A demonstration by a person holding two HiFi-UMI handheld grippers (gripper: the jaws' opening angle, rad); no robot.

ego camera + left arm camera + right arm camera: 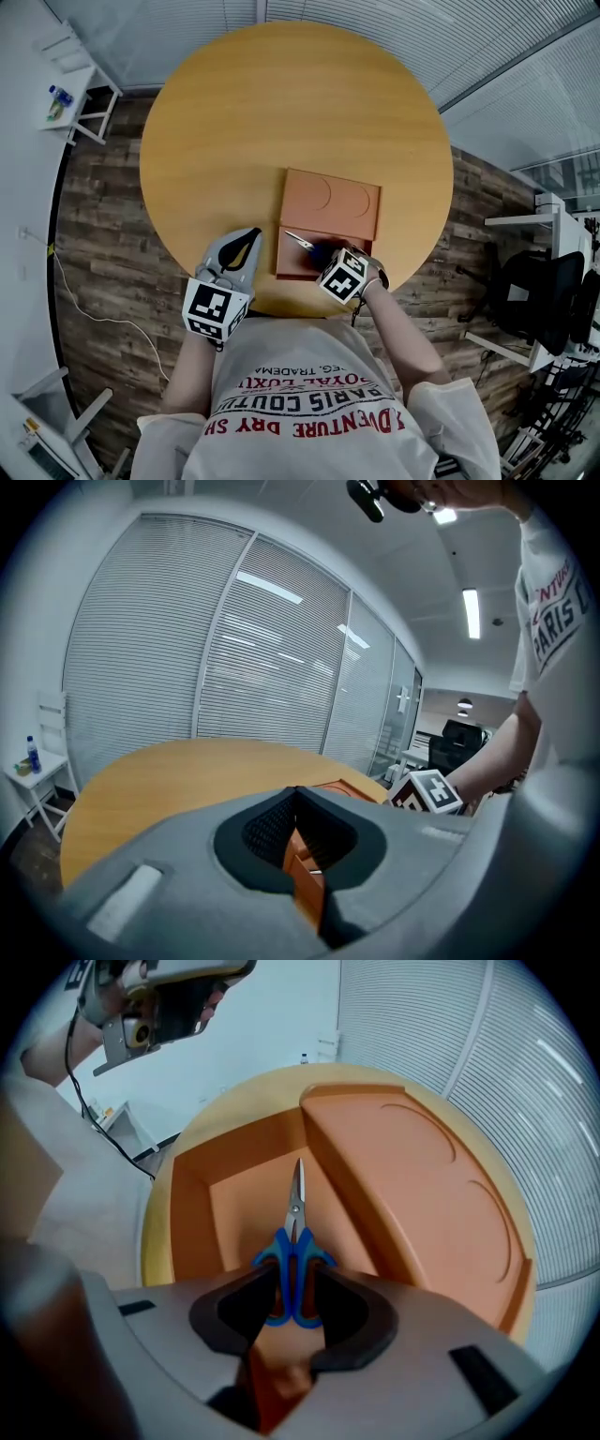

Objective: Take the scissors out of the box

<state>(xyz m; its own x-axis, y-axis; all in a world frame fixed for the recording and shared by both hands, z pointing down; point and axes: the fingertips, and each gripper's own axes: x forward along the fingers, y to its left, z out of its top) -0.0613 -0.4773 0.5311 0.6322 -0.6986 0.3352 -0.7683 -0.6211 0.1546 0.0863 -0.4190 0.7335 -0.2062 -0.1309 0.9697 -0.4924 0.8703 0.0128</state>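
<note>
An orange box (291, 266) lies on the round wooden table (234, 131) near its front edge; its lid (330, 201) is slid back, leaving the near compartment uncovered. Blue-handled scissors (302, 242) lie flat inside, blades pointing away from me. In the right gripper view the scissors (293, 1241) rest on the box floor (244, 1194), and my right gripper (295, 1283) points steeply down, open, one jaw on each side of the handles without pressing them. My left gripper (253, 234) hovers just left of the box, shut and empty; through its jaws the box (352, 787) shows.
The box's lid (412, 1176) has two round recesses and fills the far side. The table's front edge runs right under both hands. A white shelf with a bottle (58, 98) stands at the far left, and an office chair (544, 291) at the right.
</note>
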